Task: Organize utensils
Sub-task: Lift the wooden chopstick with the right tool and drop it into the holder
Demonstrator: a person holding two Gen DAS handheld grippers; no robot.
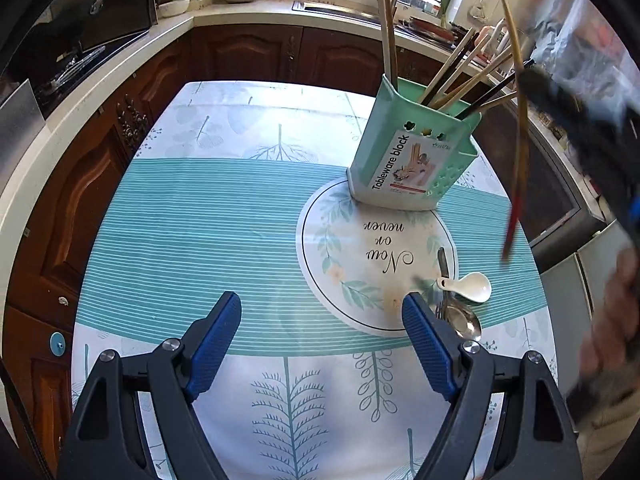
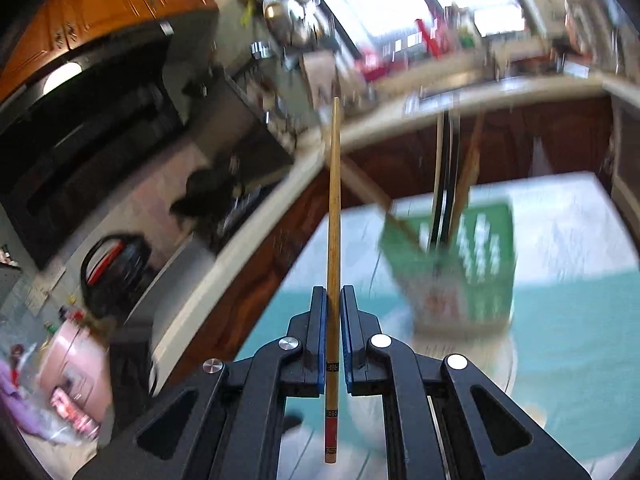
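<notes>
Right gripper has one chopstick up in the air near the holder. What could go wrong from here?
The chopstick is pinched by the right gripper low on its shaft, with a long end ahead; it could pivot or slip.

The green holder is already crowded with leaning chopsticks; the new one may catch on them or tip it.

The left gripper hangs open close to the spoons and could knock them.

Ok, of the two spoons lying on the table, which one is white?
The short ceramic soup spoon, bowl facing up, farther from the left gripper. The other is a metal spoon, shiny, lying right beside that gripper's right finger.
</notes>
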